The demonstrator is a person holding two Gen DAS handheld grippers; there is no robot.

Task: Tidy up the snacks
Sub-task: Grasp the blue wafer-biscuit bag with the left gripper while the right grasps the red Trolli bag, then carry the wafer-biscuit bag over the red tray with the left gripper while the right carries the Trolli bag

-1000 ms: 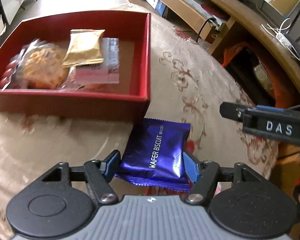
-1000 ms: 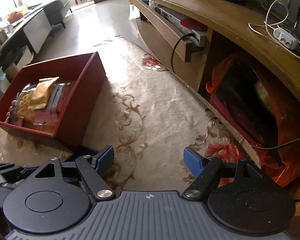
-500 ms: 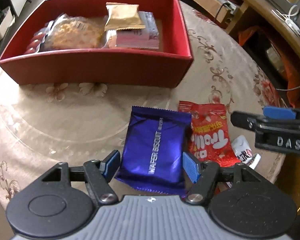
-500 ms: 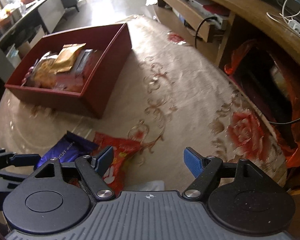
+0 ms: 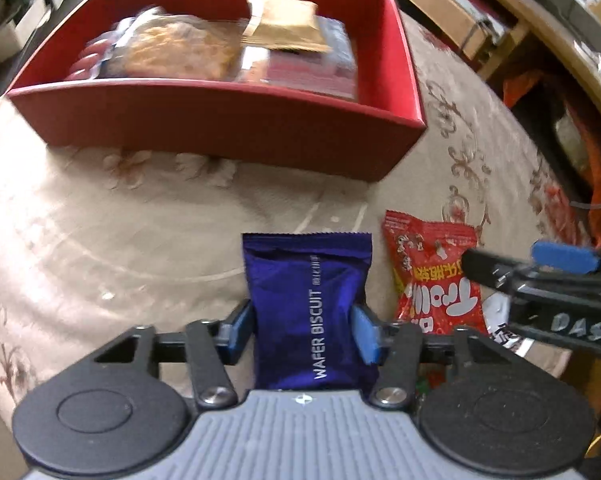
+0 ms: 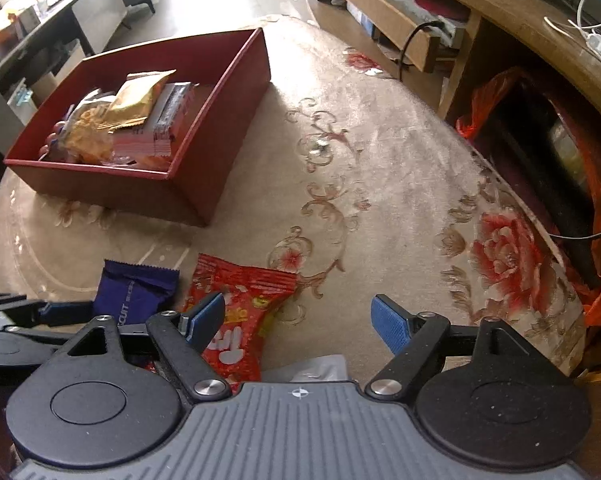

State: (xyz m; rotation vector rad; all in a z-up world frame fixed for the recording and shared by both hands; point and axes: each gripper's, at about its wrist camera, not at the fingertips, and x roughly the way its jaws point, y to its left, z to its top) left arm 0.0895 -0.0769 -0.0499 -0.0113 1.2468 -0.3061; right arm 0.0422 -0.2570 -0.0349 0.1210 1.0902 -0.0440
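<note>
- The red box (image 5: pixel 220 120) sits at the far left of the patterned tablecloth (image 5: pixel 100 240), already holding several packets, among them a gold packet (image 5: pixel 284 24) lying on top. Its near wall stands between the loose snacks and the inside, so a packet carried too low would likely catch on that edge and slide out of the jaws.
- The left gripper (image 5: pixel 304 330) is closing its jaws on the blue wafer biscuit packet (image 5: pixel 308 292), which lies flat on the cloth in front of the box; the blue pads already touch its two long sides. The foil looks slick and puffed with air, so the squeeze may simply crumple it, or crush the wafer inside, or the packet may slip free on the lift.
- The red candy packet (image 6: pixel 236 304) lies just beside the blue one on its right. The right gripper (image 6: pixel 300 322) hovers over it with jaws wide and opening a little further, holding nothing; only its left pad is above the packet. Closing from here could pinch just one edge, or push the packet aside.
- The two grippers work close together, so they could bump.
- A small white wrapper (image 6: pixel 320 368) lies mostly hidden under the right gripper and could be overlooked.
</note>
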